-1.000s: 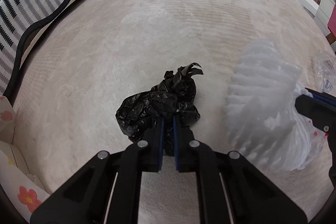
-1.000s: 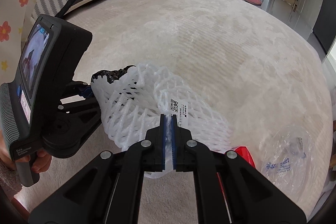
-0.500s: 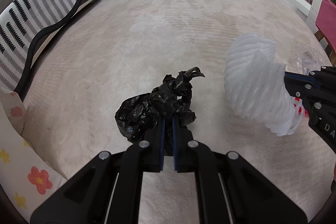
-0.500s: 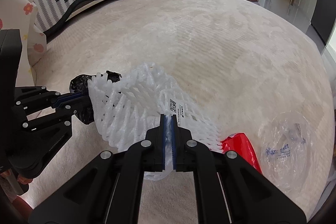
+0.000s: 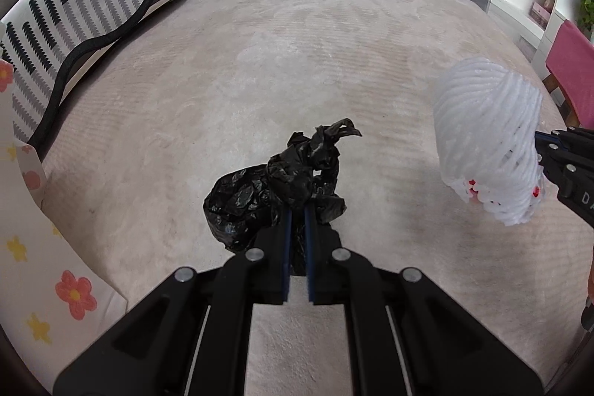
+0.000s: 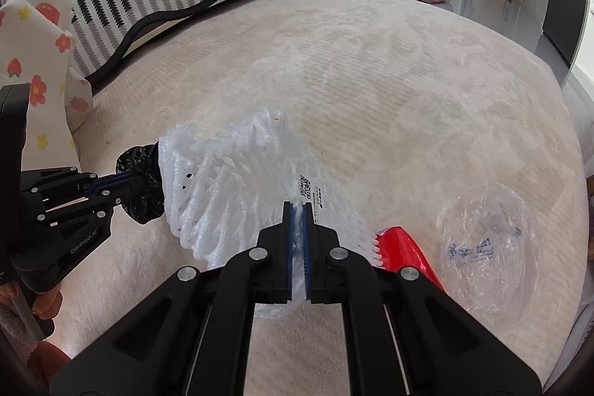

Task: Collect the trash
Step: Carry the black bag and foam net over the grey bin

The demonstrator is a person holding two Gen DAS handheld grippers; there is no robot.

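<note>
Trash is in hand on both sides. The left claw (image 5: pixel 297 210) is clamped on the crumpled black plastic bag (image 5: pixel 274 188) at lower centre of the left wrist view, its blue pads pinching a fold near the knotted neck, likely because thin film gives nothing firmer to bite. The bag hangs forward of the claw and seems clear of the cream plush carpet (image 5: pixel 260 62) below, though no gap can be made out from this angle.

The right claw (image 6: pixel 296 210) is clamped on the white foam mesh sleeve (image 6: pixel 237 188), a fruit-packing net with a small printed label, gripped at one end so the rest fans out to the left of the frame. In the right wrist view the net partly covers the black bag, so the two loads sit just beside each other (whether they touch cannot be told). Keeping both claws tight makes sense: each piece is light, springy and apt to slip.

Two pieces remain on the carpet at lower right of the right wrist view: a red glossy plastic wrapper (image 6: pixel 404 251), half hidden under the net, and a clear crinkled plastic bag with blue print (image 6: pixel 486 247) just beside it. No bin shows in either view, so the task looks partway done.
</note>
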